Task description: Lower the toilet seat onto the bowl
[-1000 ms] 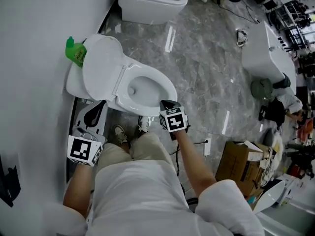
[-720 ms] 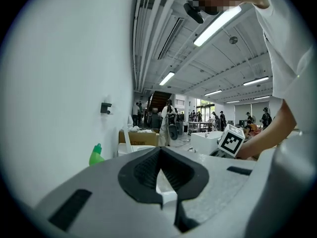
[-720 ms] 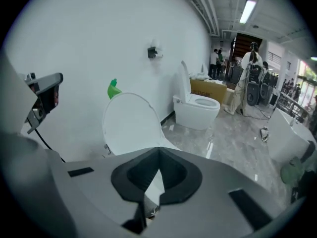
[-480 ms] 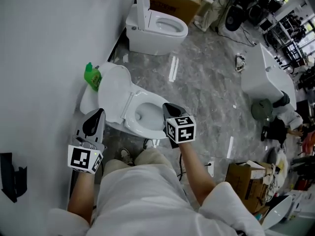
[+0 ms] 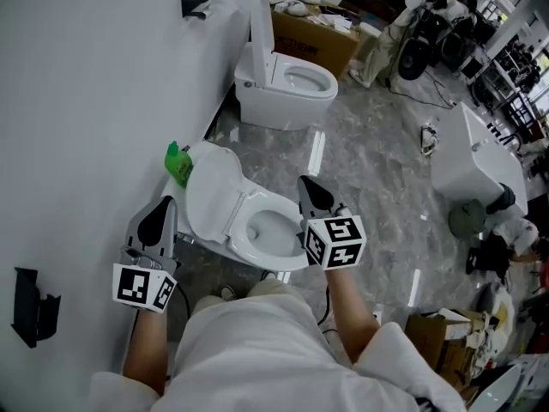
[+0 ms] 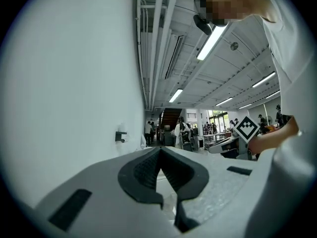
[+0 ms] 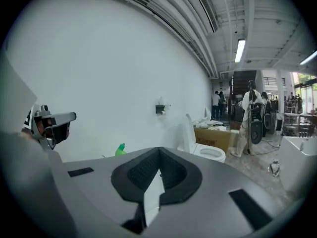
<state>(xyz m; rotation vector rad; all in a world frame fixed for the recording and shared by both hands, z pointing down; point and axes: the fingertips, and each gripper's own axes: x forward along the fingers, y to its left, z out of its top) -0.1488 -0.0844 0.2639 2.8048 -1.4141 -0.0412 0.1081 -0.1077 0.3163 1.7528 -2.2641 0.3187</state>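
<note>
The near white toilet (image 5: pixel 276 249) stands by the left wall. Its lid (image 5: pixel 211 192) is tipped back toward the wall, and the ring around the bowl opening looks to lie flat. My left gripper (image 5: pixel 165 204) hangs to the left of the toilet, close to the wall, jaws shut and empty; its own view (image 6: pixel 160 150) faces the wall and ceiling. Above the bowl's right rim my right gripper (image 5: pixel 306 181) is held with jaws shut on nothing, touching nothing. Its own view (image 7: pixel 158 150) looks over the room, not the near toilet.
A green bottle (image 5: pixel 178 163) sits behind the lid against the wall. A second toilet (image 5: pixel 287 80) with upright lid stands farther along, a cardboard box (image 5: pixel 313 33) behind it. A white tub (image 5: pixel 476 166) is at right. People stand far off.
The head view has tilted up, showing more of the room. Both grippers have risen; the right one has moved from the bowl's front edge to above its right rim. Jaws stay shut.
</note>
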